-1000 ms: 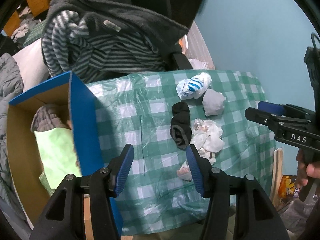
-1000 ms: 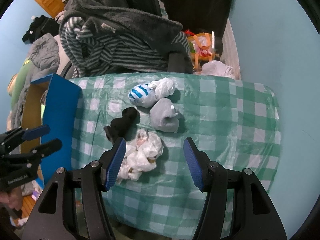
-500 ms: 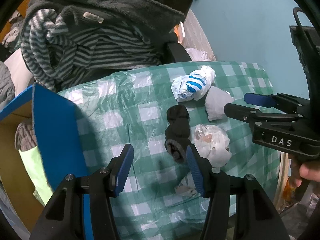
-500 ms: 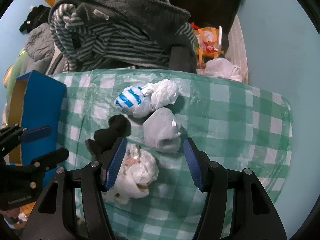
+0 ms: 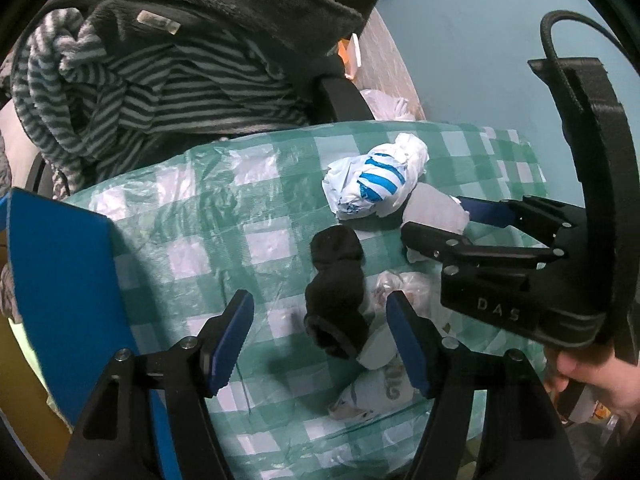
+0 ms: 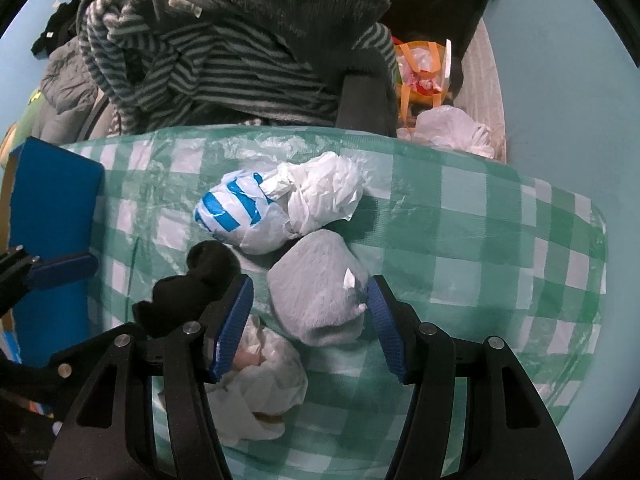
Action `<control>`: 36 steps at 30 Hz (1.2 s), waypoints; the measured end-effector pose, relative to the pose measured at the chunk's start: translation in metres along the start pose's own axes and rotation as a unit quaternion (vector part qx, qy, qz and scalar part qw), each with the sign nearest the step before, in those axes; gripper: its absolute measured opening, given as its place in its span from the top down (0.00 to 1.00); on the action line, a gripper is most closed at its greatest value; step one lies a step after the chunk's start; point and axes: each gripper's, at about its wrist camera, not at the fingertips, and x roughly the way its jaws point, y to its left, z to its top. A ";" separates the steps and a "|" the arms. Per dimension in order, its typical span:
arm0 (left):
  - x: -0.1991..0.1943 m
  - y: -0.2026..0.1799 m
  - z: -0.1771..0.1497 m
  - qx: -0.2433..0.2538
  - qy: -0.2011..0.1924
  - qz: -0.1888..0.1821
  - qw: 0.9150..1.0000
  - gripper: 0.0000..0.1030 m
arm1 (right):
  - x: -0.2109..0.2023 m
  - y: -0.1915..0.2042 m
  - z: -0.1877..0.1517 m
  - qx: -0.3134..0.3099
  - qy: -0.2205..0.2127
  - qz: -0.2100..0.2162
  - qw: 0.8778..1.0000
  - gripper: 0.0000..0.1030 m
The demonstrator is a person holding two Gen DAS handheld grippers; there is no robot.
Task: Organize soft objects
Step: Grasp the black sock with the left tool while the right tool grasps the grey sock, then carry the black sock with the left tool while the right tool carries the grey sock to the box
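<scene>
- Between the right gripper (image 6: 310, 322) pads sits the grey rolled sock (image 6: 318, 290); jaws stand moderately wide, and I cannot tell whether the right pad touches the sock; not clamped.
- Left gripper (image 5: 320, 338): jaws opening, wide, with the lower end of the black sock (image 5: 338, 300) between them, pads clear of it.
- Landmark: grey rolled sock, on the green checked tablecloth (image 6: 480, 216).
- Black sock lies just left of the grey one, beside the right gripper's left finger (image 6: 234, 322).
- White crumpled bundle (image 6: 256, 384) lies just below-left of the grey sock, partly under that same finger.
- Blue-striped plastic bag (image 6: 236, 212), knotted to white plastic, touches the grey sock's upper edge.
- Blue-sided cardboard box (image 5: 60, 280) stands well left of the grey sock, at the cloth's edge.
- Striped and dark fleece garments (image 6: 224, 52) are heaped beyond the table.
- Risks, as judged:
  - the right gripper's left finger may pinch the bundle or the black sock along with the grey one; they crowd together.
  - the two grippers work close by each other and could knock.
  - the slick plastic cover may drag or bunch under a pad.
</scene>
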 end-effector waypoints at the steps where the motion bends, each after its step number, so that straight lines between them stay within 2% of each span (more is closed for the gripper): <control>1: 0.003 -0.001 0.001 0.000 0.004 0.002 1.000 0.32 | 0.002 0.000 0.000 -0.002 0.001 -0.001 1.000 0.42; 5: 0.013 -0.005 0.004 0.002 0.013 0.006 1.000 0.32 | 0.009 -0.002 -0.002 -0.009 0.010 0.002 1.000 0.44; 6: 0.016 -0.006 0.005 0.005 0.015 0.009 1.000 0.32 | 0.011 -0.004 -0.003 -0.011 0.013 0.005 1.000 0.50; 9: 0.024 -0.008 0.007 0.011 0.023 0.017 1.000 0.32 | 0.012 -0.009 -0.008 -0.006 0.018 0.014 1.000 0.61; 14: 0.030 -0.012 0.007 0.023 0.021 0.020 0.999 0.32 | 0.004 -0.015 -0.015 -0.001 0.008 0.014 1.000 0.69; 16: 0.033 -0.013 0.007 0.029 0.022 0.023 0.999 0.32 | 0.001 -0.018 -0.018 0.002 0.004 0.014 1.000 0.70; 17: 0.034 -0.013 0.006 0.031 0.023 0.024 0.999 0.35 | -0.002 -0.020 -0.020 0.005 0.003 0.016 1.000 0.70; 21: 0.037 -0.014 0.004 0.039 0.030 0.023 0.999 0.58 | -0.008 -0.024 -0.028 0.014 -0.002 0.019 1.000 0.69; 23: 0.038 -0.015 0.003 0.044 0.030 0.021 0.998 0.63 | -0.010 -0.024 -0.032 0.015 -0.003 0.019 1.000 0.69; 28: 0.035 -0.014 -0.003 0.059 0.018 0.031 0.998 0.64 | -0.016 -0.021 -0.040 0.013 -0.008 0.019 1.000 0.69; 36: 0.021 0.004 -0.017 0.044 0.007 0.040 0.998 0.65 | -0.029 -0.015 -0.046 0.010 -0.017 0.017 1.000 0.70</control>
